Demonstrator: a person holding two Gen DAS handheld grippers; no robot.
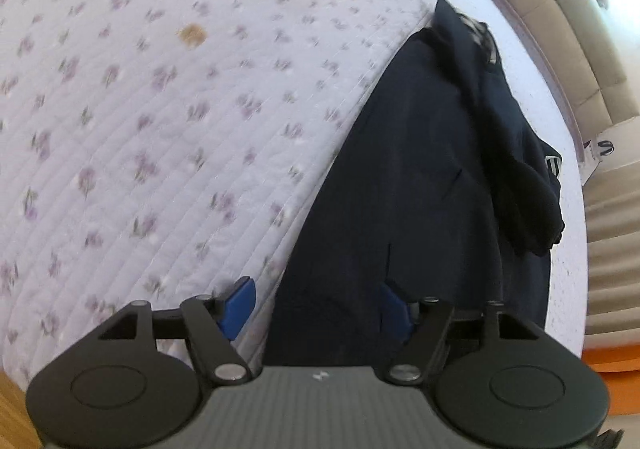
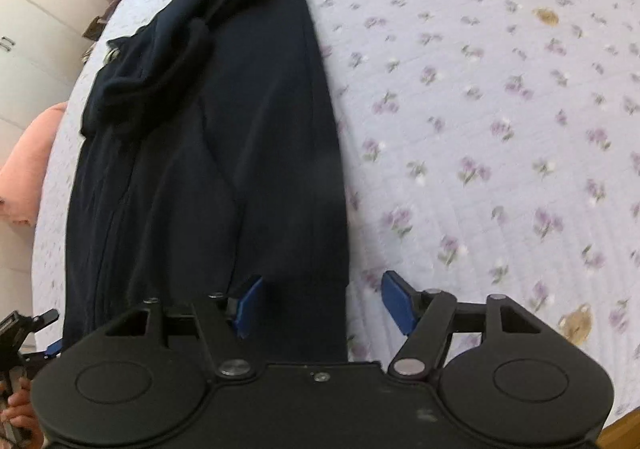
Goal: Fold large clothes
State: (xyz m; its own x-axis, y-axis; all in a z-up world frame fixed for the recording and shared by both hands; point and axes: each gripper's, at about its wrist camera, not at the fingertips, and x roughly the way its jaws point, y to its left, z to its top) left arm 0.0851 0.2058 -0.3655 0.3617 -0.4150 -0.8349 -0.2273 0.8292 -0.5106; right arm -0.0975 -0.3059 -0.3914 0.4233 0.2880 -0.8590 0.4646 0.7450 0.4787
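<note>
A dark navy garment (image 1: 432, 177) with grey stripes lies lengthwise on a floral quilted bedspread (image 1: 140, 109), folded into a long strip with a sleeve bunched on top. My left gripper (image 1: 318, 307) is open, its blue pads straddling the garment's near left edge. In the right wrist view the garment (image 2: 224, 137) runs up the left side. My right gripper (image 2: 326, 301) is open, straddling the garment's near right corner. The other gripper (image 2: 36, 333) shows at the lower left, held in a hand.
A beige padded headboard (image 1: 560, 21) and a wall lie beyond the far end of the bed. A pink cushion (image 2: 28, 169) sits off the bed's left side. Brown stains (image 1: 192, 35) mark the bedspread. Wooden floor (image 1: 12, 409) shows at the lower corner.
</note>
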